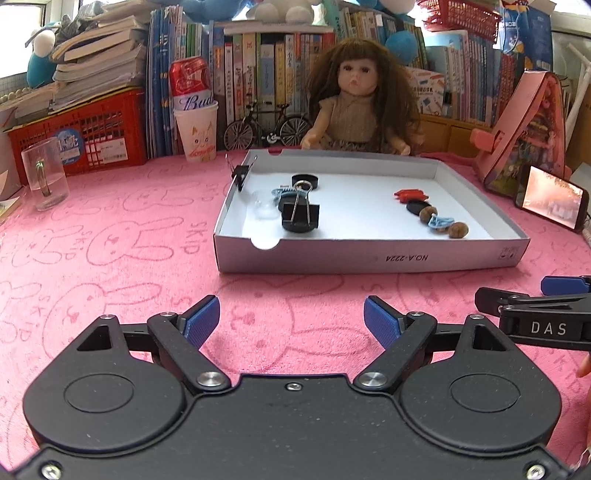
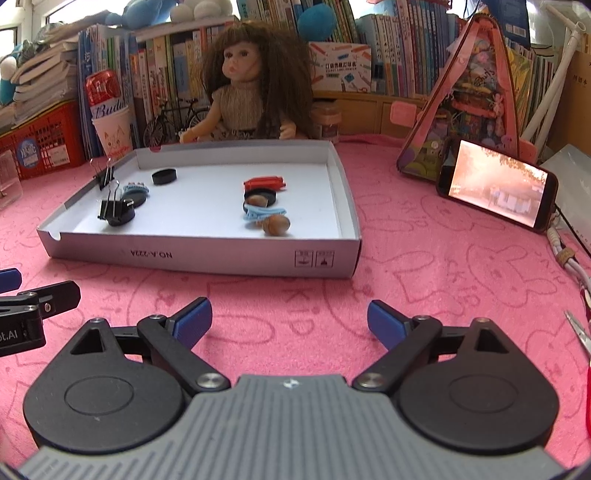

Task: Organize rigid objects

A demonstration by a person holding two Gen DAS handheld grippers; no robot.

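You are looking across a table with a pink bunny cloth (image 1: 110, 236). Along its back edge stands a long row of books (image 1: 258, 74). A red basket (image 1: 81, 136) sits at the back left corner. Daylight comes through a window (image 1: 18, 33) there.

right tool (image 2: 290, 325): blue-padded jaws wide apart, empty, over pink rabbit-print tabletop (image 2: 424, 266) | shallow white cardboard tray (image 2: 207, 254) ahead: black binder clip (image 2: 110, 208), brown nut (image 2: 277, 225), red clip (image 2: 264, 182)

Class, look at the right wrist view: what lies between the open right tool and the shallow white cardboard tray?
Only bare pink rabbit-print cloth lies between the right tool and the shallow white cardboard tray; the right wrist view shows it.
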